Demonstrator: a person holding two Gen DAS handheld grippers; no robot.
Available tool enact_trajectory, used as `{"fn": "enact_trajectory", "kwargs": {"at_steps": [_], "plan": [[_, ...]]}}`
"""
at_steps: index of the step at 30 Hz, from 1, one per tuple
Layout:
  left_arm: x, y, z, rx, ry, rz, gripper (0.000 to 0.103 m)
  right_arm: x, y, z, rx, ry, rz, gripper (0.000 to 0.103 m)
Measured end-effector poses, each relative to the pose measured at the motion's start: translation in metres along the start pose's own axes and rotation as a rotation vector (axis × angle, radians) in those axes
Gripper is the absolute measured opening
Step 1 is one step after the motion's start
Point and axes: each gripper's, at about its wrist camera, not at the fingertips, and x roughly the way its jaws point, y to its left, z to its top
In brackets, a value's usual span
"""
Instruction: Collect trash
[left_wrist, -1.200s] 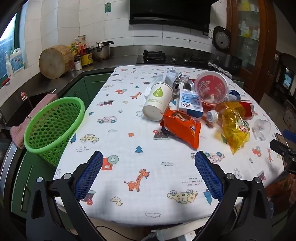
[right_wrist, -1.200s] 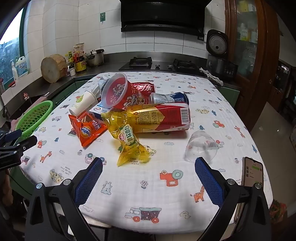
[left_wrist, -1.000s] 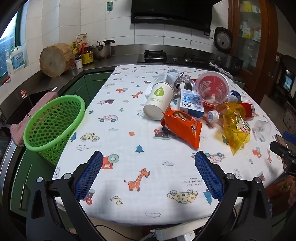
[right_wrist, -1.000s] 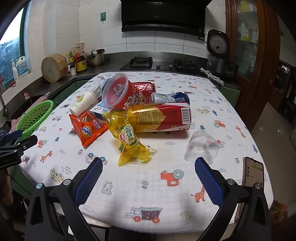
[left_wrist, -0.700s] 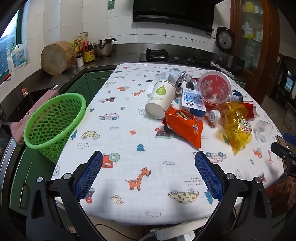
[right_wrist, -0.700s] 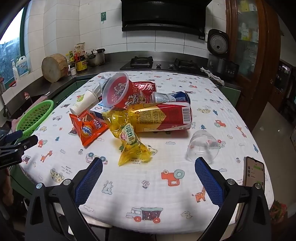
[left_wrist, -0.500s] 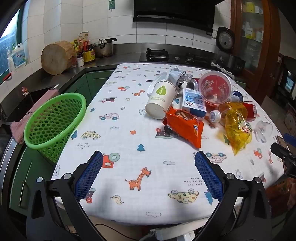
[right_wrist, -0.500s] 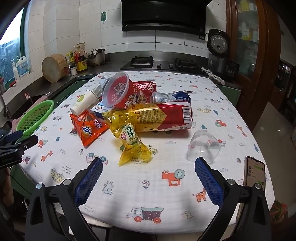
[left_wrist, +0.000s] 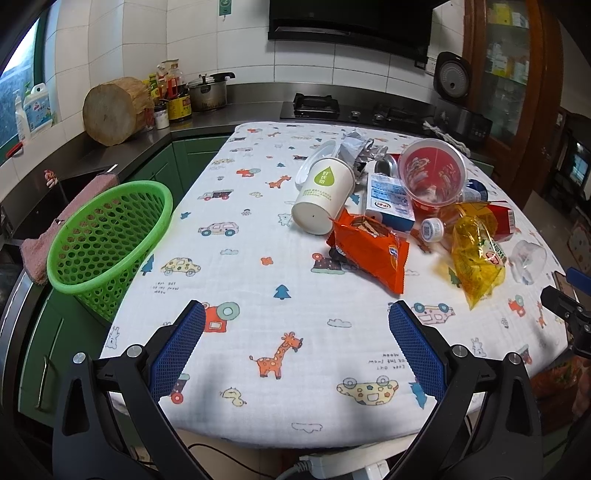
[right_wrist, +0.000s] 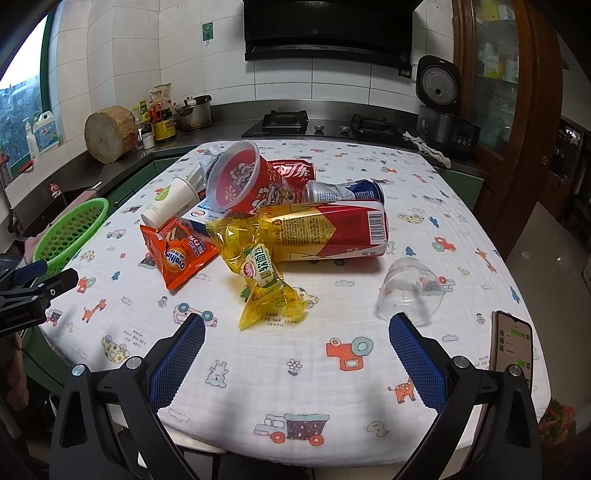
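Note:
A heap of trash lies mid-table: an orange snack packet (left_wrist: 369, 251) (right_wrist: 181, 254), a white paper cup (left_wrist: 323, 195) on its side, a red plastic cup (left_wrist: 432, 177) (right_wrist: 240, 177), a yellow wrapper (left_wrist: 476, 251) (right_wrist: 258, 266), a gold and red carton (right_wrist: 325, 229) and a clear plastic cup (right_wrist: 410, 291). A green mesh basket (left_wrist: 107, 236) (right_wrist: 70, 232) hangs off the table's left edge. My left gripper (left_wrist: 295, 336) stands open over the near tablecloth, short of the heap. My right gripper (right_wrist: 295, 343) is open too, just before the yellow wrapper and clear cup.
A phone (right_wrist: 511, 343) lies at the table's right edge. A kitchen counter with a wooden block (left_wrist: 110, 110), a pot (left_wrist: 208, 96) and a hob (right_wrist: 284, 120) runs behind. A wooden cabinet (right_wrist: 509, 92) stands at right. Bare printed cloth (left_wrist: 258, 295) spreads before the heap.
Both views have crept slightly closer to the table, with a small shift of the scene. Both grippers stay open and no piece of trash has moved.

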Motion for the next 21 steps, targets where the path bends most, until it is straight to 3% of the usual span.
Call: {"fn": "enact_trajectory", "kwargs": {"at_steps": [21], "plan": [[0.006, 0.001, 0.002, -0.015, 0.016, 0.004, 0.098, 0.010, 0.001, -0.001, 0.004, 0.014, 0.014, 0.097]]}}
